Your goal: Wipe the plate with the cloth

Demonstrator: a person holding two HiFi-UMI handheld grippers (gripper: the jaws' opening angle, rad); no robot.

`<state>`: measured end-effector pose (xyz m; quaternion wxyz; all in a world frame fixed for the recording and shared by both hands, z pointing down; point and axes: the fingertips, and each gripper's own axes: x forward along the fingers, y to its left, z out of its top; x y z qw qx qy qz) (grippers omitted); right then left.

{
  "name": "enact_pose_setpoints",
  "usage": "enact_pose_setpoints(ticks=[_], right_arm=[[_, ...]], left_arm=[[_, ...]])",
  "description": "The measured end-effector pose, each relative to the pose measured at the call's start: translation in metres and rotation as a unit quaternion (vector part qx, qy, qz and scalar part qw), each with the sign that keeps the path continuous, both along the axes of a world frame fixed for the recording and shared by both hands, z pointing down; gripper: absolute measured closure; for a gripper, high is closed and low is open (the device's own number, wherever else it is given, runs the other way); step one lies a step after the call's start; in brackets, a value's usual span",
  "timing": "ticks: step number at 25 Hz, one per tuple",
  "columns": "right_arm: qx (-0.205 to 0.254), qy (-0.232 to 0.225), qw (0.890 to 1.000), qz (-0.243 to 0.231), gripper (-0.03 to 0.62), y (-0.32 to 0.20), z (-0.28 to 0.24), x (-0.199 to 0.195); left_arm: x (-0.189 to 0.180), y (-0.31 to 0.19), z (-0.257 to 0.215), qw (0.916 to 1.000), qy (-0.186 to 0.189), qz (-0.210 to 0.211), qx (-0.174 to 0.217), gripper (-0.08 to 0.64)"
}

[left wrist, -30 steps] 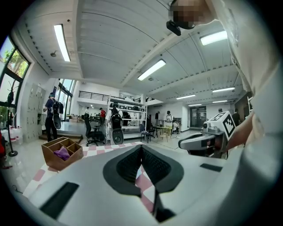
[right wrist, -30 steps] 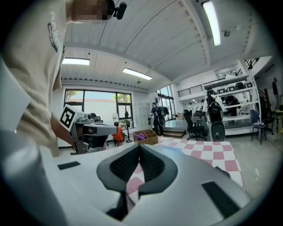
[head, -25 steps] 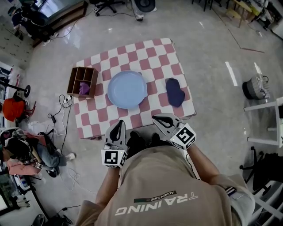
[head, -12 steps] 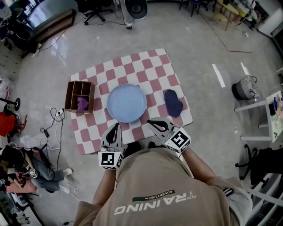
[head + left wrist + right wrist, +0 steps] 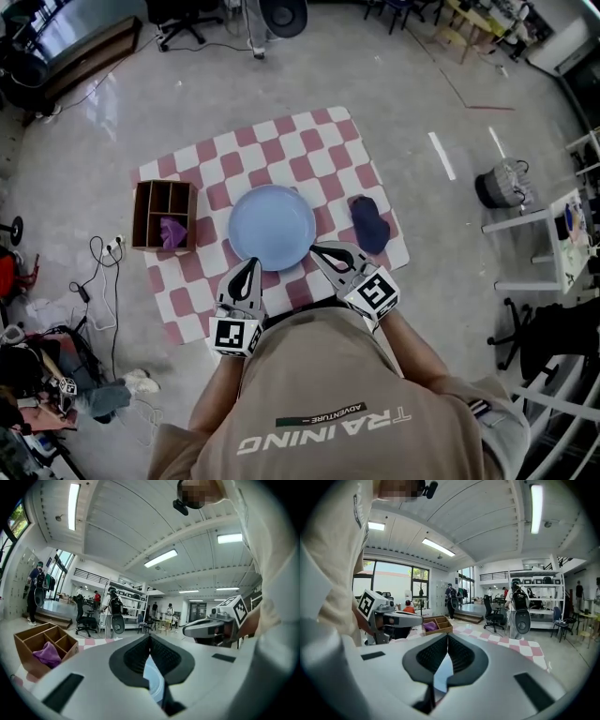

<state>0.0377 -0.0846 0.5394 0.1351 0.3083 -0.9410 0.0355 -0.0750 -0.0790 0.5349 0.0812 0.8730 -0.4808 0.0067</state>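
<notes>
Since the cloth lies just right of the plate, the right gripper is judged the better placed to fetch it.

Item: plate. Pale blue, round, bare, at the middle of the checked mat.

Item: cloth. Dark blue, crumpled, just beside the plate's right rim and apart from it. Its long axis runs from the plate's near side toward its far side, slightly slanted. It is untouched.

Item: right gripper. Over the plate's near right edge, with the cloth ahead of it and to its right. Its jaws are pressed together with nothing between them, so they would have to spread before any pick.

Item: left gripper. At the plate's near left edge, well farther from the cloth. Its jaws meet at the tips and are likewise empty.

Item: wooden box. Compartmented, left of the plate, with a purple rag in its near compartment. It is judged no part of the coming move.

Status: wiping not yet begun.
</notes>
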Motion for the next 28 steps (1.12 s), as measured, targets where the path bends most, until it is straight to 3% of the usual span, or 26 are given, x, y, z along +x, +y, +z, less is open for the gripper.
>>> enact_pose_setpoints(ticks=[5, 13, 21, 22, 23, 24, 28], right_arm=[[-0.007, 0.004, 1.0, 0.013, 0.574, -0.017, -0.002, 0.007], [0.003, -0.001, 1.0, 0.009, 0.574, -0.042, -0.008, 0.031], [-0.038, 0.015, 0.997, 0.071, 0.569, -0.062, 0.024, 0.087], [-0.041, 0.023, 0.996, 0.078, 0.516, -0.066, 0.029, 0.094], [-0.046, 0.033, 0.995, 0.086, 0.4, -0.07, 0.035, 0.102], [-0.054, 0.045, 0.993, 0.099, 0.33, -0.074, 0.044, 0.113], [-0.095, 0.089, 0.981, 0.143, 0.305, -0.087, 0.085, 0.159]], left_arm=[[0.006, -0.011, 0.003, 0.9999, 0.003, 0.008, -0.011, 0.549], [0.009, -0.031, -0.012, 0.9996, 0.003, -0.026, -0.003, 0.549], [-0.001, -0.028, -0.018, 0.9975, 0.006, -0.07, -0.007, 0.549], [-0.003, -0.029, -0.016, 0.9971, 0.009, -0.075, -0.01, 0.549], [-0.003, -0.029, -0.014, 0.9969, 0.011, -0.077, -0.014, 0.549], [-0.001, -0.029, -0.012, 0.997, 0.01, -0.075, -0.017, 0.549], [0.002, -0.028, -0.016, 0.9973, 0.006, -0.072, -0.014, 0.549]])
